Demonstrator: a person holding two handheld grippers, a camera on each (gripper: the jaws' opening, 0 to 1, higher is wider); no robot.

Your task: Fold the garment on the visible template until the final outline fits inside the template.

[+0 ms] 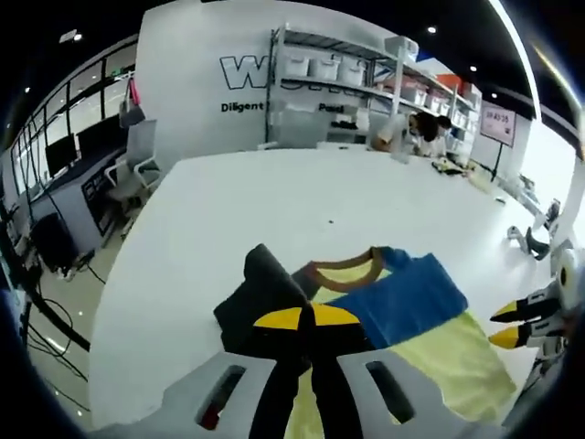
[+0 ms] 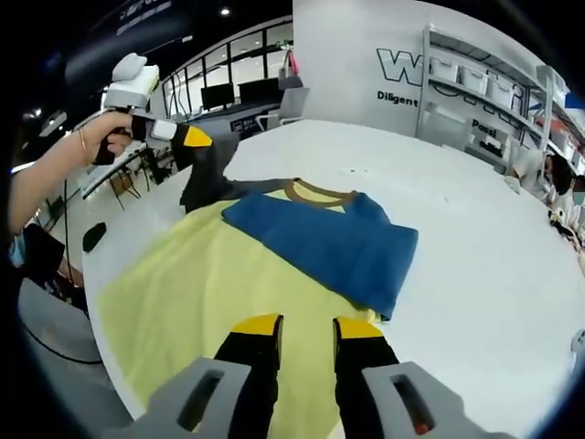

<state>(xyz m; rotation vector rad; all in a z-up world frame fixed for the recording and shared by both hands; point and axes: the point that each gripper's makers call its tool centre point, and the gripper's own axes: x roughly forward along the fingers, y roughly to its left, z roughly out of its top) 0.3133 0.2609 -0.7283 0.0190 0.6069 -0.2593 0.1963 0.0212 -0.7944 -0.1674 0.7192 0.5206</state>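
Yellow-tipped black fingers of the left gripper (image 1: pixel 307 322), nearest in the left gripper view, are clenched on a dark grey sleeve (image 1: pixel 260 302) of the pale yellow T-shirt with blue sleeves and brown collar (image 1: pixel 416 343). In the right gripper view the same left gripper (image 2: pixel 196 139) is held in a person's hand (image 2: pixel 111 137) and lifts that dark sleeve off the white tabletop (image 2: pixel 475 229) near its far left edge.

Right gripper (image 2: pixel 306 327): fingers parted by a narrow gap, released, holding nothing, above the yellow body of the shirt near the tabletop's near edge. It enters the left gripper view from the right (image 1: pixel 512 326), yellow tips apart.

Garment: spread on the tabletop, one blue sleeve (image 2: pixel 329 242) folded across the chest, brown collar (image 2: pixel 315 193) towards the far side.

Writing: large letter "W" and the word "Diligent" on the white wall (image 1: pixel 196 82); the rest is hidden by metal shelving with storage boxes (image 1: pixel 343 78). Office chairs and monitors (image 1: pixel 87 160) stand beyond the tabletop's left edge.
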